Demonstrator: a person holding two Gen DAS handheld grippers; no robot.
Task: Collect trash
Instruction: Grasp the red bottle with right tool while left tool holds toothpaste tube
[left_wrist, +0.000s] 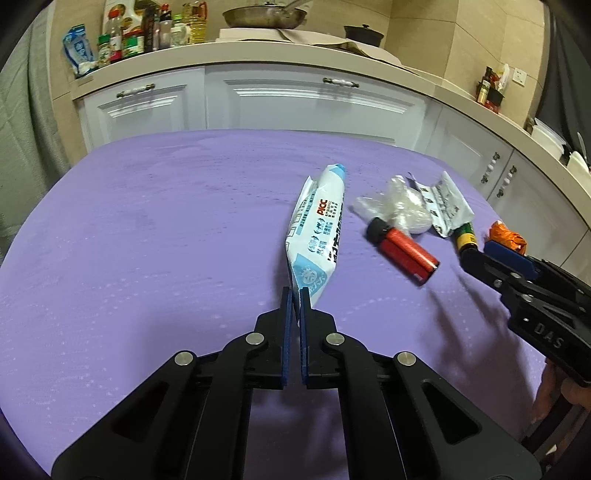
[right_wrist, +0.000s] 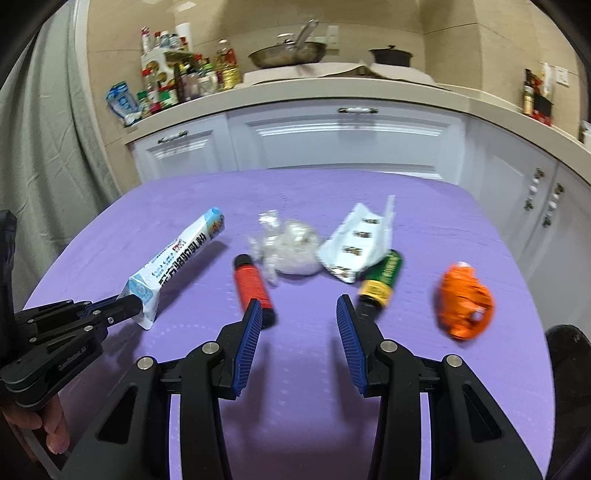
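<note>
A: We start with the purple table (right_wrist: 295, 206); our trash sits across the middle of the frame.

B: Our left gripper (left_wrist: 295, 295) is clamped on the near end of the white-and-blue packet (left_wrist: 317, 229), so we should lift it slowly to keep that thin edge from slipping.

A: Our right gripper (right_wrist: 299, 314) has its jaws wide apart, empty, low centre.

B: Then we centre it on the red lighter (right_wrist: 253, 284) or the green tube (right_wrist: 382, 277) before closing.
</note>
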